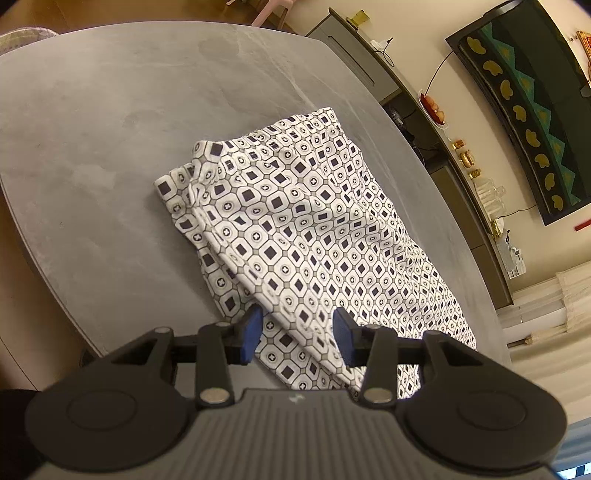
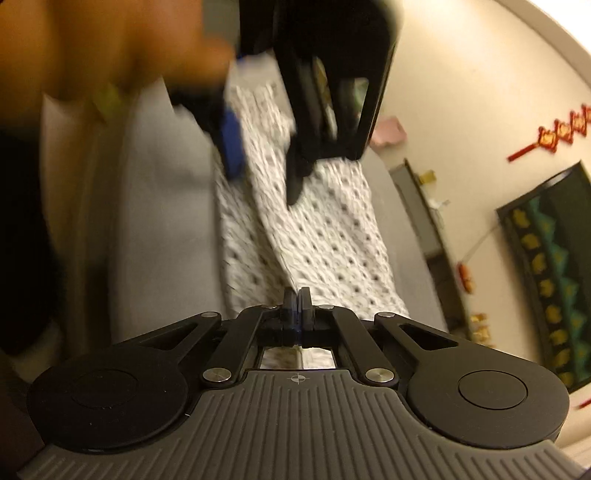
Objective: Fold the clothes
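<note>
A white garment (image 1: 295,221) printed with dark squares and rings lies partly folded on the grey table (image 1: 110,129), running from the middle toward the near right edge. My left gripper (image 1: 297,317) hovers open over its near end, with a blue pad on either side of a fold. In the blurred right wrist view, my right gripper (image 2: 295,295) is shut, and a raised fold of the garment (image 2: 325,229) runs into its fingertips. The left gripper (image 2: 264,173) shows further up that view, above the cloth, held by a hand (image 2: 92,48).
A dark sideboard (image 1: 461,177) with jars and a fruit plate runs along the wall beyond the table's right edge. A dark wall hanging (image 1: 535,110) hangs above it. A pink chair (image 1: 273,7) stands past the far edge. Bare table (image 2: 166,221) lies left of the garment.
</note>
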The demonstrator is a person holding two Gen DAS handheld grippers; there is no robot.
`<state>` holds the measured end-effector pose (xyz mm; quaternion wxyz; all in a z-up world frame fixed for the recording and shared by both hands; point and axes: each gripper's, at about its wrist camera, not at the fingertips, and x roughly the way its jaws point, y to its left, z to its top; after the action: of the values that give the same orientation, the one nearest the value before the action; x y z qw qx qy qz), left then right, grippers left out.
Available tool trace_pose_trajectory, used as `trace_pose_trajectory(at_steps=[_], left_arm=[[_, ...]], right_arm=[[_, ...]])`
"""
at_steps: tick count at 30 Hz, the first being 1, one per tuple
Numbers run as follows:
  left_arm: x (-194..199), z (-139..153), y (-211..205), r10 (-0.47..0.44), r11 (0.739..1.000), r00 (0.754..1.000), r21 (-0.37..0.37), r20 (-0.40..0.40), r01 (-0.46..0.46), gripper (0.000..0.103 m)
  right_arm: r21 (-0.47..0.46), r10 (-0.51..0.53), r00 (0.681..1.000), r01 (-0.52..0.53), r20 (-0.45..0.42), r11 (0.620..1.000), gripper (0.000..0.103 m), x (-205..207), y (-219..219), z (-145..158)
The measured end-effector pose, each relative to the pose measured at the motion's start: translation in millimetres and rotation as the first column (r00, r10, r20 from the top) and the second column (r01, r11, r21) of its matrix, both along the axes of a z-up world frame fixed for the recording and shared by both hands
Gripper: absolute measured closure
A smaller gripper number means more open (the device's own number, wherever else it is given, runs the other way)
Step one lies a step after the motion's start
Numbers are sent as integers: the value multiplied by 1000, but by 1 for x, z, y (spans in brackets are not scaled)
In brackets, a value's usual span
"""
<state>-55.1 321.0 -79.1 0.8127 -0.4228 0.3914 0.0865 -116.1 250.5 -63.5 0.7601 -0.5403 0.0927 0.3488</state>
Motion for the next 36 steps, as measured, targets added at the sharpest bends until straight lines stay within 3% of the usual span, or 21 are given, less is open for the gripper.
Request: trace_pose_trajectory(at_steps=[5,8,9,10,12,15,16,18,19,20,21,23,24,26,28,31,36], left_arm=[[1,1,-2,-2,1000,1000,8,0,2,61],[2,1,-1,-5,1000,1000,3,13,5,61],[4,2,-2,-13,1000,999,-7,29,13,62],[6,3,-4,-30,999,998,-16,50,31,63],[12,4,-9,-56,998,996,-13,67,57,64],[20,4,-18,-77,997,995,7,63,76,64],[23,5,-20,-83,997,995,14,62,82,68],[24,7,-25,-88,994,995,66,54,84,97],[24,9,-27,-90,992,995,90,53,85,103],[17,17,-28,-97,991,992,99,79,89,103],[4,26,-28,-115,993,985,47,132,110,103],[-21,36,-29,-149,989,968,33,201,145,103],[-21,26,-29,-146,989,979,39,140,142,103],[-19,14,-27,-136,989,990,68,49,132,103],[-19,11,-24,-111,989,994,96,8,110,103],[-19,17,-24,-55,989,998,140,13,53,101],[-21,27,-22,15,986,997,166,72,-27,69]], right_arm=[[25,15,1000,-15,-3,1000,103,-8,-4,-6],[61,-8,1000,7,7,998,103,-2,-3,6],[65,-10,1000,9,5,998,99,0,-3,8],[63,-12,1000,12,4,998,80,2,-3,9],[75,-27,1000,27,-3,997,54,7,-4,10],[83,-65,997,69,-46,994,52,24,-8,12],[86,-77,995,82,-65,993,52,31,-9,13],[90,-89,991,98,-105,991,58,37,-13,16],[90,-90,989,101,-116,991,61,38,-16,16],[90,-88,989,99,-117,991,62,36,-19,18],[89,-85,989,96,-117,991,61,35,-22,19],[88,-80,990,91,-118,992,47,32,-29,21],[87,-78,990,88,-119,992,45,30,-32,22],[81,-71,990,81,-121,993,59,27,-38,23],[58,-65,990,73,-124,996,98,20,-37,16],[46,-55,992,60,-117,997,102,8,-38,8],[32,-35,994,39,-104,999,103,-6,-42,2]])
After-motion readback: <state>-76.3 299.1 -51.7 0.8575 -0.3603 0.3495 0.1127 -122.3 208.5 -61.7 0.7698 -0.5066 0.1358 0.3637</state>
